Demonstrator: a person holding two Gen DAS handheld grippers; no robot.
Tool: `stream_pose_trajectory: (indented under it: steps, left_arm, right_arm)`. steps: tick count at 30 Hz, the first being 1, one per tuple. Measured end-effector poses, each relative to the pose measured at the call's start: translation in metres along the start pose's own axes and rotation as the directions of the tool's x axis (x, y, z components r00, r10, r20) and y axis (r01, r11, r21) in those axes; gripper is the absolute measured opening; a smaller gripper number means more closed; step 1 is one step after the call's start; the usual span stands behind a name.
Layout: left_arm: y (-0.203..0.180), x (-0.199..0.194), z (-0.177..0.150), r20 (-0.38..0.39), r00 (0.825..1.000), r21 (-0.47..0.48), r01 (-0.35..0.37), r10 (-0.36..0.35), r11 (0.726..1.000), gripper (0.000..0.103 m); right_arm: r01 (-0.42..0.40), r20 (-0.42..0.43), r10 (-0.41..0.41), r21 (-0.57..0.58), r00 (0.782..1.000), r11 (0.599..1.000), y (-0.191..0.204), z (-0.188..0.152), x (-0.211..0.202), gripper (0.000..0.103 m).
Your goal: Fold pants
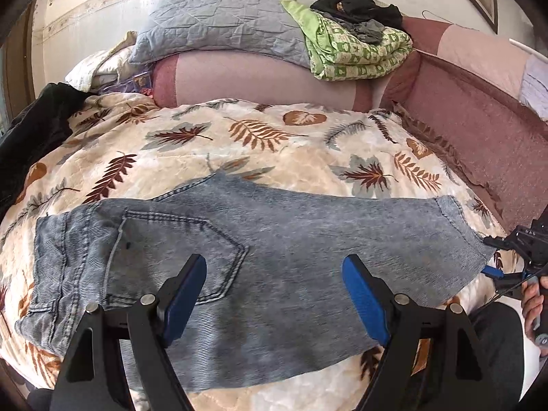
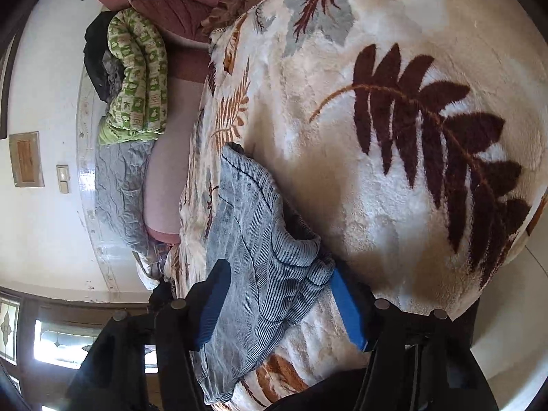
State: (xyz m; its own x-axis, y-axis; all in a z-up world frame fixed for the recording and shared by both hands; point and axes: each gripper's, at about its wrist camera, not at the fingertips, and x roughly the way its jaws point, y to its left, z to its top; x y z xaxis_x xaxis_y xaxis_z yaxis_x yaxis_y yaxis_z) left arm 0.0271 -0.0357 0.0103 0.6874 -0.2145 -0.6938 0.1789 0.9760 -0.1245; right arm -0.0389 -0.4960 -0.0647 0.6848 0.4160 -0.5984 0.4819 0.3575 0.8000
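Light blue denim pants (image 1: 260, 239) lie flat across a cream leaf-print blanket (image 1: 239, 144), waist and back pocket at the left, leg hem at the right. My left gripper (image 1: 274, 267) is open and empty, hovering over the middle of the pants. My right gripper (image 2: 277, 270) shows in the left wrist view at the far right (image 1: 493, 257), at the leg hem. In the right wrist view its open jaws straddle the bunched hem of the pants (image 2: 260, 226). The fabric lies between the blue pads (image 2: 346, 304), not pinched.
A grey quilted pillow (image 1: 219, 24), a green patterned quilt (image 1: 359, 48) and dark clothes (image 1: 356, 3) are piled at the head of the bed. A maroon padded side (image 1: 479, 130) runs along the right. A black garment (image 1: 37, 120) lies at the left edge.
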Motion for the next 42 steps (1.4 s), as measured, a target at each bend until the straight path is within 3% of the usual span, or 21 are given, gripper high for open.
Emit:
stream_pose_trajectory:
  steps: [3,6,10,13,15,18,20,22,24,25,26,27,28,31,36,39,42]
  left_arm:
    - [-0.03,0.027,0.015,-0.061,0.998,-0.003,0.011,-0.011,1.0,0.082]
    - [-0.061,0.055,0.029,-0.118,0.993,-0.004,0.013,-0.013,1.0,0.082]
    - [-0.097,0.088,0.041,-0.163,0.987,0.013,0.003,-0.001,1.0,0.082]
    - [-0.119,0.117,0.041,-0.209,0.977,0.077,-0.016,0.032,0.997,0.082]
    - [-0.127,0.147,0.03,-0.305,0.946,0.145,-0.07,0.112,0.987,0.082]
    - [-0.131,0.146,0.024,-0.252,0.958,0.187,-0.09,0.136,0.978,0.086]
    - [-0.126,0.137,0.028,-0.251,0.962,0.144,-0.077,0.112,0.986,0.086]
    - [-0.125,0.124,0.035,-0.206,0.976,0.109,-0.056,0.078,0.992,0.086]
    - [-0.128,0.118,0.035,-0.167,0.981,0.129,-0.075,0.096,0.989,0.086]
    - [-0.132,0.127,0.032,-0.201,0.973,0.162,-0.078,0.11,0.984,0.086]
    - [-0.135,0.146,0.025,-0.286,0.95,0.194,-0.069,0.124,0.979,0.087]
    - [-0.135,0.155,0.02,-0.296,0.945,0.201,-0.079,0.138,0.976,0.089]
    - [-0.136,0.154,0.022,-0.26,0.955,0.204,-0.091,0.143,0.975,0.091]
    - [-0.136,0.154,0.026,-0.287,0.948,0.194,-0.087,0.141,0.977,0.091]
    - [-0.111,0.139,0.035,-0.293,0.956,0.067,-0.006,0.025,0.998,0.089]
    - [-0.081,0.115,0.04,-0.24,0.971,-0.034,0.008,-0.016,0.999,0.089]
    - [-0.038,0.088,0.041,-0.187,0.982,-0.133,0.001,-0.026,0.991,0.089]
  right_arm:
    - [0.027,0.002,-0.027,0.005,1.0,1.0,-0.005,0.002,0.002,0.03]
    - [0.026,-0.003,-0.026,-0.007,1.0,1.0,-0.008,0.002,0.002,0.025]
    - [0.055,0.005,-0.054,-0.062,0.999,0.997,-0.001,0.002,0.001,0.023]
    - [0.048,-0.005,-0.049,-0.063,0.999,0.997,-0.002,0.003,0.002,0.025]
    - [0.026,-0.014,-0.027,-0.04,1.0,0.999,-0.007,0.004,0.002,0.026]
    - [0.015,-0.024,-0.016,-0.023,1.0,1.0,-0.008,0.006,0.003,0.026]
    - [0.016,-0.026,-0.017,-0.017,1.0,1.0,-0.008,0.007,0.003,0.026]
    - [0.029,-0.025,-0.031,-0.052,0.999,0.998,-0.004,0.007,0.003,0.027]
    - [0.05,-0.019,-0.052,-0.083,0.998,0.995,0.002,0.006,0.003,0.025]
    - [0.064,-0.016,-0.066,-0.097,0.998,0.993,0.004,0.005,0.003,0.024]
    - [0.076,-0.013,-0.077,-0.106,0.997,0.991,0.006,0.005,0.003,0.024]
    - [0.09,-0.009,-0.091,-0.118,0.996,0.989,0.009,0.004,0.003,0.023]
    - [0.104,-0.005,-0.105,-0.133,0.994,0.986,0.013,0.003,0.003,0.023]
    - [0.149,0.031,-0.145,-0.2,0.989,0.968,0.033,-0.001,-0.001,0.02]
    - [0.195,0.106,-0.167,-0.389,0.98,0.9,0.101,-0.016,-0.005,0.018]
    - [0.21,0.144,-0.156,-0.549,0.977,0.809,0.158,-0.045,0.005,0.018]
    - [0.198,0.149,-0.13,-0.698,0.98,0.688,0.21,-0.09,0.027,0.018]
